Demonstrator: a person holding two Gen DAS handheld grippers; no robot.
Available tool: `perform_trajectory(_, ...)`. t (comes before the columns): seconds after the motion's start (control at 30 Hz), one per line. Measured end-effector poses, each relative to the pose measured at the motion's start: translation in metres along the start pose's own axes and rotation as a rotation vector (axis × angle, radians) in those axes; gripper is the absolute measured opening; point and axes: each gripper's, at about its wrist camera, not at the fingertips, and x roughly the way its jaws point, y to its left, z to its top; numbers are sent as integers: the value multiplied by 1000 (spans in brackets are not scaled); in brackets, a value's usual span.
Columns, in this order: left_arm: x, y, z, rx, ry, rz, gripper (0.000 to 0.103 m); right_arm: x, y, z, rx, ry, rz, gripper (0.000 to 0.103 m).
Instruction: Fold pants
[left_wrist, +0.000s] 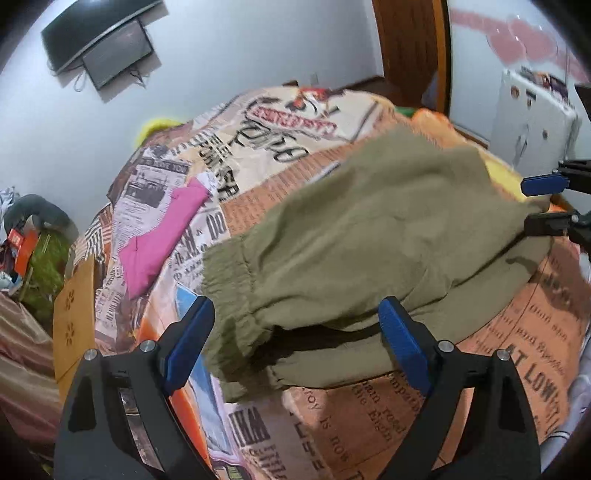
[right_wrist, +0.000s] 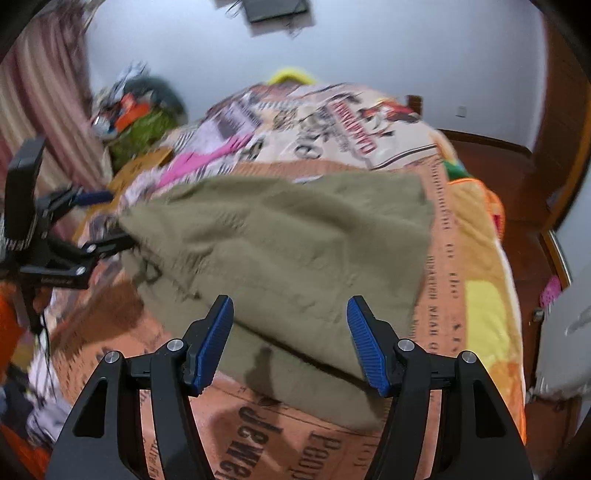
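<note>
We see the pants (left_wrist: 369, 236), olive-khaki and of a soft, slightly nubby weave, lying folded over on the bed (left_wrist: 517, 332). Their elastic waistband is gathered into fine ribs at the left end in the left wrist view, and one layer overhangs another along the near edge, casting a dark fold line. In the right wrist view the pants (right_wrist: 288, 251) form a broad wedge, with a thin drawstring trailing near the left corner.

The left hand-held gripper (left_wrist: 295, 339) has its jaws spread wide, one blue ribbed pad on either side of the near edge of the pants, holding nothing. The right hand-held gripper (right_wrist: 290, 343) is likewise spread, its pads just above the near fold and pinching nothing. In the left wrist view the right hand-held gripper (left_wrist: 543, 205) shows at the far right, its lower jaw touching or just over the cloth; we cannot tell which.

The bed carries a quilt (left_wrist: 266, 147) printed like old newspaper, in orange, cream and black lettering. A folded pink garment (left_wrist: 162, 236) lies on it, well apart from the pants. Beside the bed stands a brown carton (left_wrist: 74, 325), its contents out of sight. Beyond it sits a blurred heap of clutter (right_wrist: 136, 114), and a dark screen (left_wrist: 110, 55) hangs on the white wall.
</note>
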Motion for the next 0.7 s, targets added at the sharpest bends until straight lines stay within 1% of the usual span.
perform_trajectory(0.2, 14, 9, -6, -80, 38, -41, 91, 34, 15, -5, -116, 104, -17, 60)
perform_trajectory(0.3, 18, 13, -7, -97, 46, -36, 91, 43, 20, -4, -162, 142, -14, 60)
perform_trajectory(0.47, 30, 18, -4, -134, 79, -48, 91, 45, 32, -6, -222, 149, 8, 60)
perform_trajectory(0.6, 27, 24, -1, -169, 73, -83, 91, 50, 32, -5, -231, 146, 15, 60)
perform_trajectory(0.63, 25, 25, 0, -175, 66, -89, 91, 51, 33, -3, -234, 141, 12, 56)
perform_trajectory(0.67, 22, 26, 1, -178, 62, -92, 91, 51, 33, -2, -238, 133, 9, 45)
perform_trajectory(0.7, 19, 26, 2, -181, 55, -100, 91, 53, 34, -1, -245, 136, 13, 40)
